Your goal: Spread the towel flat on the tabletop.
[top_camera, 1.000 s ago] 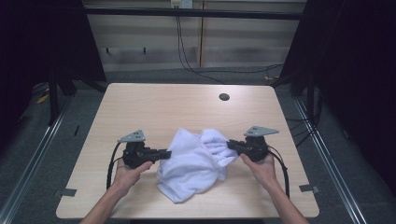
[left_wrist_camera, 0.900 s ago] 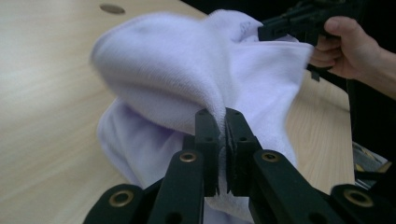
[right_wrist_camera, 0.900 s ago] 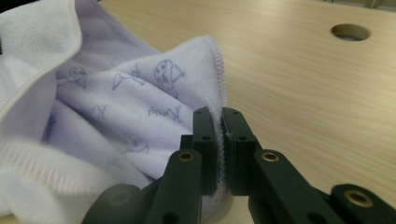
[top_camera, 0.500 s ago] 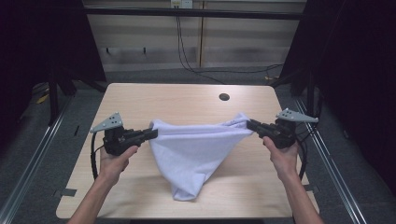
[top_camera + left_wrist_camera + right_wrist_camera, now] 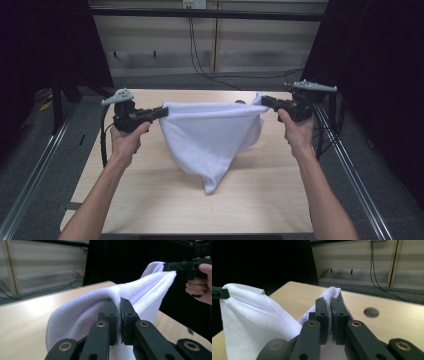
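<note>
High view gave us the whole scene. The left hand-held gripper [image 5: 162,111] and the right hand-held gripper [image 5: 265,100] each had a top corner of the white towel [image 5: 212,135] clenched, and the cloth hung between them above the counter [image 5: 150,200], its top edge pulled nearly straight and its lower part narrowing to a point. We could not tell whether that point touched the counter or hung just above it. The towel hid the counter behind it, and most of the round hole [image 5: 241,102] near the far edge was covered as well. Our forearms were cut off at the bottom edge.

Left gripper view showed the jaws shut on a fold of towel [image 5: 82,315], with the pinched corner itself buried between them. The other hand [image 5: 200,283] was cropped at the right. Right gripper view showed the same grip on the towel [image 5: 249,322], the hemmed corner poking out beyond the tips, and the hole [image 5: 371,312] in plain sight.

Against half a second before, both hand-held grippers had risen higher and moved toward the far edge, so the towel hung higher and its point had drawn up with it. A second before, it had lain bunched on the counter.
</note>
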Demonstrator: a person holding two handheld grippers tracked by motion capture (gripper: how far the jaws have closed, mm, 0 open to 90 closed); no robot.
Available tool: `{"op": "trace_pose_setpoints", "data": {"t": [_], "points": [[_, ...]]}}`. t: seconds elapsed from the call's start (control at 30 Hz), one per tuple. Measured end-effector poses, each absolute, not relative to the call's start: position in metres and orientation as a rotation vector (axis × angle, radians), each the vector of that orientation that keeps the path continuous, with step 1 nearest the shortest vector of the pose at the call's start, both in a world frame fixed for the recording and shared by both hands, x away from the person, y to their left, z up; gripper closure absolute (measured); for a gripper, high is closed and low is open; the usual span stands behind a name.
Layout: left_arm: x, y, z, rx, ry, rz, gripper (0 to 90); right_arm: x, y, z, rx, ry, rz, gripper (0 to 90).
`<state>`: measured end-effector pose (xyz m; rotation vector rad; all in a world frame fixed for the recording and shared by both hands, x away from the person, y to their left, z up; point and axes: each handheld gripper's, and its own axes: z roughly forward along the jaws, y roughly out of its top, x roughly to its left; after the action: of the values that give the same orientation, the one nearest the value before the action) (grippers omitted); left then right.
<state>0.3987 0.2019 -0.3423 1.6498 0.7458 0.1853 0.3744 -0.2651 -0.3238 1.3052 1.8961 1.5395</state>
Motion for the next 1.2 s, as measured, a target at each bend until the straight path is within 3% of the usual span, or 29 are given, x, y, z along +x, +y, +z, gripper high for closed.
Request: {"op": "trace_pose_setpoints", "data": {"t": [0.2, 0.3, 0.43, 0.57, 0.6, 0.67, 0.83, 0.97, 1.03, 1.2], "points": [[0.408, 0.206, -0.297, 1.613, 0.704, 0.252, 86.1, 0.398, -0.261, -0.277, 1.218, 1.849, 1.557, 85.4], [0.399, 0.205, -0.252, 1.592, 0.626, 0.365, 86.1, 0.401, -0.260, -0.247, 1.155, 1.798, 1.566, 85.4], [0.370, 0.201, -0.248, 1.630, 0.533, 0.416, 86.1, 0.384, -0.261, -0.231, 1.071, 1.739, 1.621, 85.6], [0.348, 0.201, -0.307, 1.723, 0.537, 0.290, 85.9, 0.358, -0.265, -0.280, 1.095, 1.858, 1.545, 85.6], [0.348, 0.201, -0.307, 1.723, 0.537, 0.290, 85.9, 0.358, -0.265, -0.280, 1.095, 1.858, 1.545, 85.6], [0.332, 0.197, -0.367, 1.772, 0.576, 0.134, 85.8, 0.337, -0.271, -0.341, 1.153, 1.994, 1.471, 85.7], [0.309, 0.178, -0.433, 1.877, 0.592, -0.075, 84.4, 0.307, -0.288, -0.419, 1.292, 2.074, 1.446, 85.9], [0.299, 0.175, -0.445, 1.866, 0.601, -0.167, 74.0, 0.290, -0.302, -0.457, 1.365, 2.141, 1.350, 86.0], [0.299, 0.181, -0.441, 1.861, 0.597, -0.121, 68.1, 0.288, -0.309, -0.461, 1.385, 2.137, 1.325, 86.0], [0.310, 0.208, -0.444, 1.779, 0.691, -0.091, 63.3, 0.288, -0.329, -0.470, 1.438, 2.093, 1.217, 85.7]]}}
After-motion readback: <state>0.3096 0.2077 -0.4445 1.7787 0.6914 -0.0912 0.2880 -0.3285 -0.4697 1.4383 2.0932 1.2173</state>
